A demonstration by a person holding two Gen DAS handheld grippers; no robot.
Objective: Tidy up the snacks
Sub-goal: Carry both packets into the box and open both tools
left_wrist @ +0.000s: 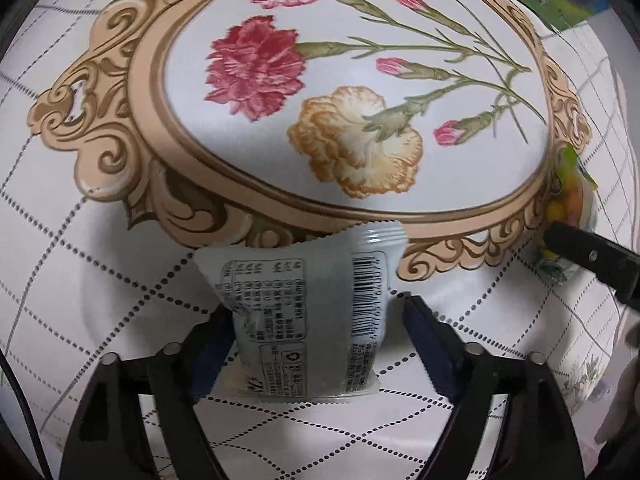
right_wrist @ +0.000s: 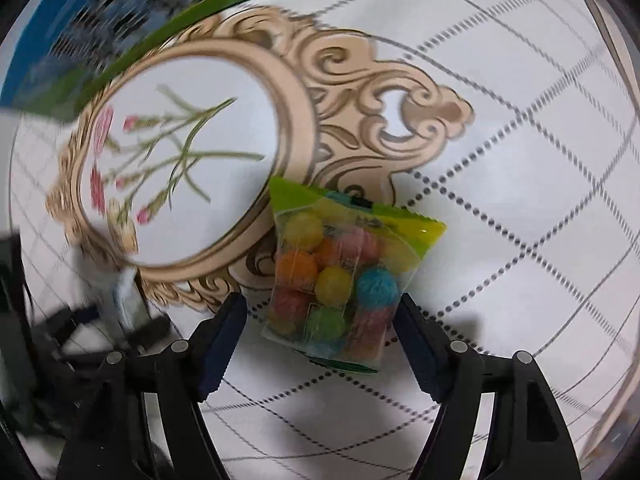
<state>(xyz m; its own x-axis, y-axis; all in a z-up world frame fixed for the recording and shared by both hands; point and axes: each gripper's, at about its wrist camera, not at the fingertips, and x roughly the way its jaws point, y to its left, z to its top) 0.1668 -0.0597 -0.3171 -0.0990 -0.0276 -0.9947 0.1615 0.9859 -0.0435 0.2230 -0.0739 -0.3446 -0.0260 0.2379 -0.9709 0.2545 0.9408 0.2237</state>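
A white snack packet (left_wrist: 304, 312) with a barcode and small print lies flat on the tablecloth between the fingers of my left gripper (left_wrist: 316, 308). The left pad touches its edge and a thin gap shows at the right pad. My right gripper (right_wrist: 320, 300) straddles a clear bag of coloured sugar-coated candy balls (right_wrist: 340, 276) with a green top. Its right pad is at the bag's edge, its left pad stands apart. The candy bag (left_wrist: 568, 196) and one black finger (left_wrist: 592, 258) of the right gripper show at the right edge of the left wrist view.
The tablecloth (left_wrist: 120, 280) is white with dotted diamond lines and a gold-framed oval flower print (left_wrist: 320, 80). A green and blue printed box (right_wrist: 80, 40) lies beyond the oval. The right wrist view is blurred on its left side.
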